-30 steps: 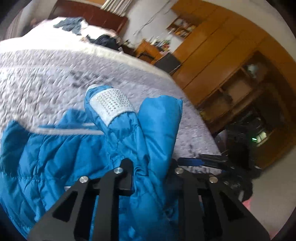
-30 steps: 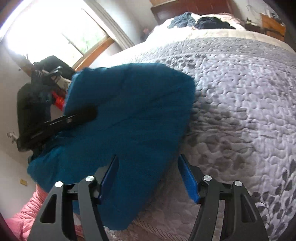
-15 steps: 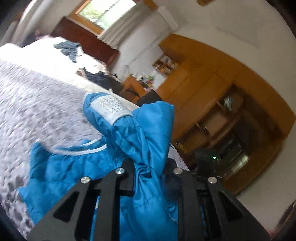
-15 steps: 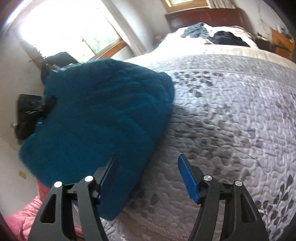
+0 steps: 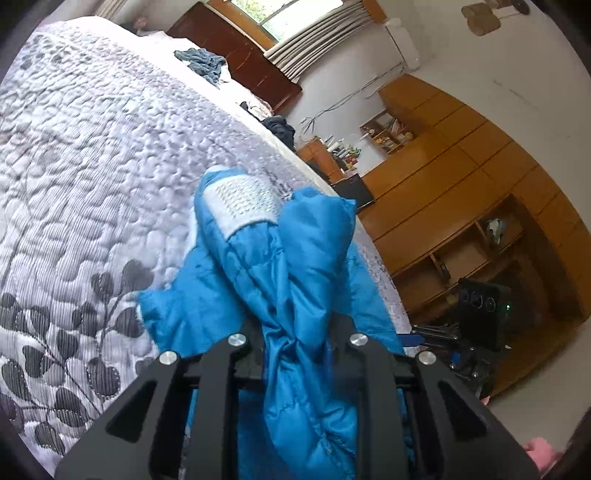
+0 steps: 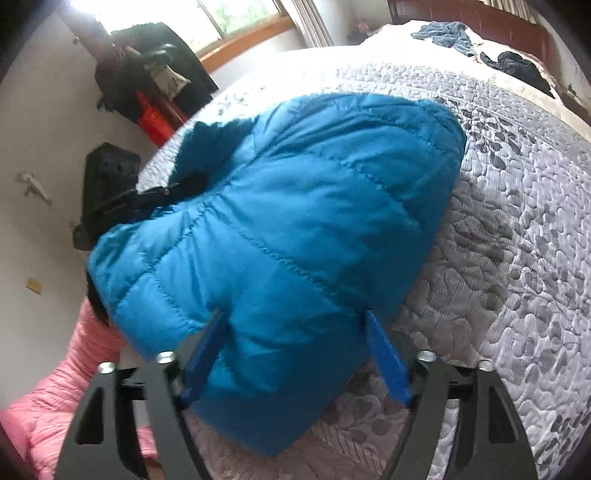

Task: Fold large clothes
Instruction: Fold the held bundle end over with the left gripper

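Lifted since a second ago, the blue jacket (image 5: 295,280) hangs bunched in my left gripper (image 5: 295,343) jaws above the bed (image 5: 92,147). My right gripper (image 6: 295,354) jaws gape wide around its edge; that thin pinch could slip.

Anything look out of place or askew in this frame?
The blue puffer jacket is bunched and twisted where the left gripper clamps it, its white-patched part sticking up rather than lying flat. The right gripper is open around the jacket's edge. Loose clothes lie near the headboard.
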The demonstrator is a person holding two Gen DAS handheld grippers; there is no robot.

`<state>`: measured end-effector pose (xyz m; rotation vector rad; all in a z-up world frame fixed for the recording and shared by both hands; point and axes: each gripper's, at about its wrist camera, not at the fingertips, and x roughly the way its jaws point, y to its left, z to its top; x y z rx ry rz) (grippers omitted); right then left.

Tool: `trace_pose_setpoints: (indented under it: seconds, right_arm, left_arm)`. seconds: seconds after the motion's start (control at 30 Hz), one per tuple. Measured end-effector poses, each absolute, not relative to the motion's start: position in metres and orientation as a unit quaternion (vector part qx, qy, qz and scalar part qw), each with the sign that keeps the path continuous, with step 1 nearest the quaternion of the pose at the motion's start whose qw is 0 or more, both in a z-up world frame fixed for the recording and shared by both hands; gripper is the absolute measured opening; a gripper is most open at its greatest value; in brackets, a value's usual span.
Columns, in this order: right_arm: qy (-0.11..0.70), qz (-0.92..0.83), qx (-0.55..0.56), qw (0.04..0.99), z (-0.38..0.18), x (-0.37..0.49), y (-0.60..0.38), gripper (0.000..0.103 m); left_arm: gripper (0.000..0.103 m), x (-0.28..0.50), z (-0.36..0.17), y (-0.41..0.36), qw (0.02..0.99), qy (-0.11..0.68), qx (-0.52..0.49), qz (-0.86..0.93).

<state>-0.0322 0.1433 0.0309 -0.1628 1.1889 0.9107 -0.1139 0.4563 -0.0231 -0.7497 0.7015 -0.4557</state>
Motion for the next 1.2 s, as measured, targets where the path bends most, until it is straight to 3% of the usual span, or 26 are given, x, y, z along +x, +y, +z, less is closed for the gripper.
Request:
trace_pose_setpoints:
  seconds: [0.2,0.4,0.57,0.73,0.83,0.87,0.97,1.2]
  right_arm:
    - [0.543,0.409,-0.073,0.73,0.024,-0.034,0.144,0.082]
    - [0.543,0.416,-0.049,0.727,0.039,-0.036,0.129,0.081]
    - [0.539,0.416,-0.049,0.731,0.05,-0.046,0.119,0.081]
    - [0.542,0.422,-0.045,0.725,0.05,-0.053,0.119,0.081]
    - [0.542,0.427,-0.044,0.722,0.048,-0.057,0.121,0.081]
    - [0.543,0.429,-0.045,0.72,0.047,-0.058,0.122,0.081]
    - [0.544,0.434,-0.047,0.717,0.044,-0.059,0.125,0.081]
    - [0.554,0.434,-0.048,0.709,0.032,-0.056,0.128,0.081]
  left_arm:
    - [0.035,-0.119,-0.024,0.462,0.842,0.352,-0.36,-0.197]
    - [0.051,-0.171,0.022,0.475,0.87,0.329,-0.339,-0.144]
    - [0.058,-0.218,0.067,0.44,0.89,0.322,-0.28,-0.161]
    - [0.06,-0.223,0.069,0.408,0.88,0.366,-0.252,-0.168]
    - [0.047,-0.217,0.058,0.407,0.865,0.394,-0.266,-0.159]
    - [0.031,-0.215,0.054,0.407,0.859,0.401,-0.275,-0.164]
    - [0.014,-0.22,0.05,0.409,0.851,0.397,-0.295,-0.176]
    - [0.009,-0.239,0.027,0.426,0.838,0.401,-0.328,-0.174]
